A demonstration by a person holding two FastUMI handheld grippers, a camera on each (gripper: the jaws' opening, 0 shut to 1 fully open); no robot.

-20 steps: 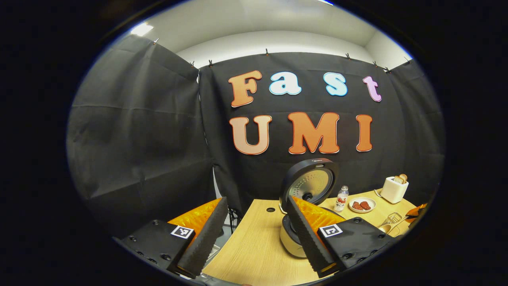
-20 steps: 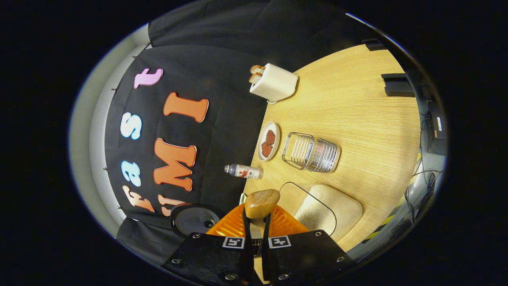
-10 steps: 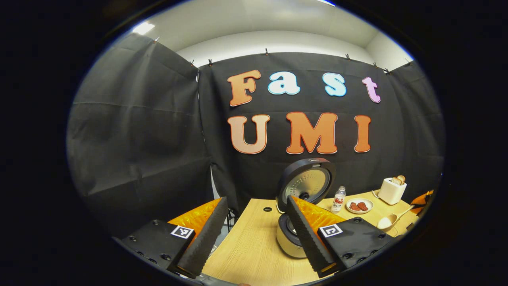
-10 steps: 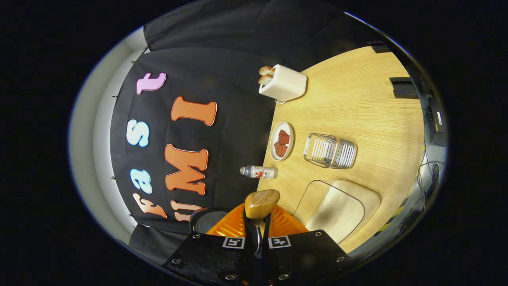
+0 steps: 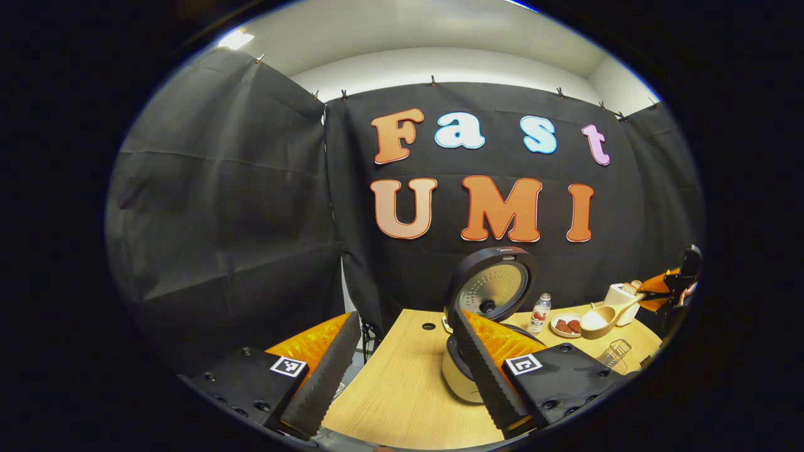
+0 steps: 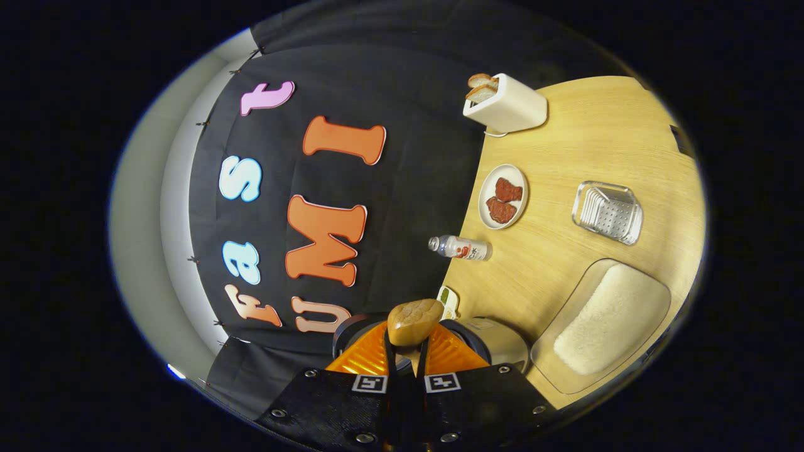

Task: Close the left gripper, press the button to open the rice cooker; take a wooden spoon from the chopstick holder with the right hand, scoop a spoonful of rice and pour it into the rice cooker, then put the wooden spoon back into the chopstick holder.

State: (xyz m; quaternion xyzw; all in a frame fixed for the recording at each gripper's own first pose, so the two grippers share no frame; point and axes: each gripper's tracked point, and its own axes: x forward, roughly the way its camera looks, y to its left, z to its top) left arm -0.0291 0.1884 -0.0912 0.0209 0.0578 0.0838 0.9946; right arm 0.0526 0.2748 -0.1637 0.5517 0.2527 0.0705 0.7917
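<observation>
Carrying loaded wooden spoon [image 5: 604, 314] leftward in right gripper [image 6: 405, 342], fingers clamped on handle; spoon now lifted off rice tray [image 6: 603, 323], nearing open rice cooker [image 5: 487, 326]. My left gripper [image 5: 402, 370] idles wide, empty. Pour comes next.

Black cloth walls [image 5: 226, 207] pinned under a white ceiling [image 5: 427, 31], ceiling light [image 5: 235, 39] at one corner, pale wooden bench [image 5: 402, 389] below.
</observation>
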